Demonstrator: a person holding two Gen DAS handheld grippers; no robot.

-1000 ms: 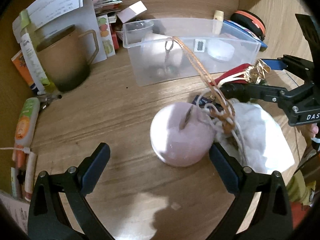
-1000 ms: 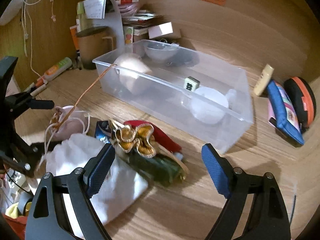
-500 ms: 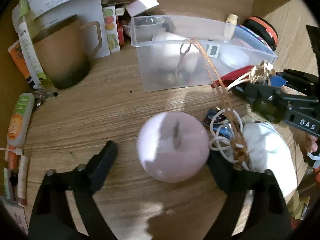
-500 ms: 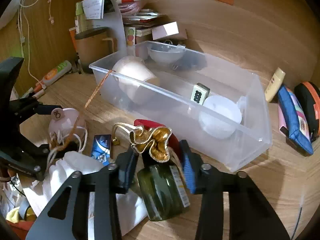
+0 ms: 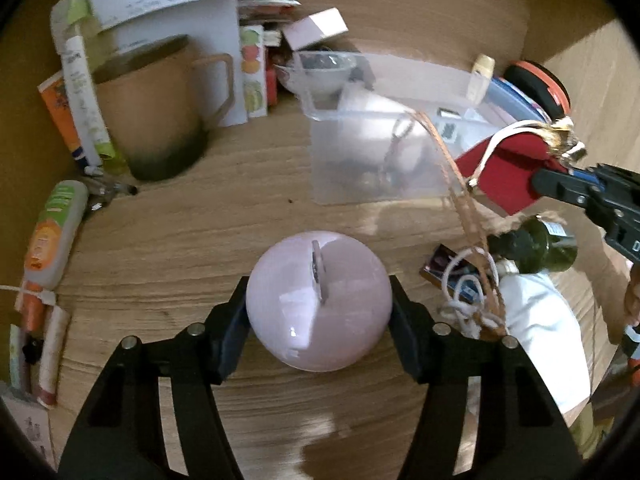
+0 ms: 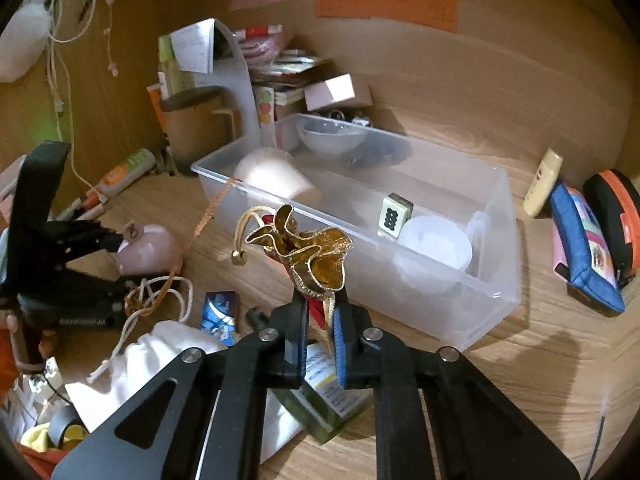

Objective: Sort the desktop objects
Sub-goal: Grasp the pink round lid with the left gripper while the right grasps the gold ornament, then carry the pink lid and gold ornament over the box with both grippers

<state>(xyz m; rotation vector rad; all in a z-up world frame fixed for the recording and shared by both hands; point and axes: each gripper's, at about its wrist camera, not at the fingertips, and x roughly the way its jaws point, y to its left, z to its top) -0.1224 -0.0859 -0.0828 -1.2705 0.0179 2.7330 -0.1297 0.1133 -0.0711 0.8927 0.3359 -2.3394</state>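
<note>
My left gripper is shut on a round pink case on the wooden desk; the case also shows in the right wrist view. My right gripper is shut on a red pouch with a gold ruffled top and holds it lifted above the desk, near the front wall of a clear plastic bin. The pouch shows in the left wrist view. The bin holds a cup, a bowl, a mahjong tile and a white round tub.
A green glass bottle, a white drawstring bag, a small blue packet and a woven cord lie between the grippers. A brown mug stands at the back left. A blue pouch lies at the right.
My left gripper moved forward and shut on the pink case. My right gripper shut on the red and gold pouch and lifted it off the green bottle.
</note>
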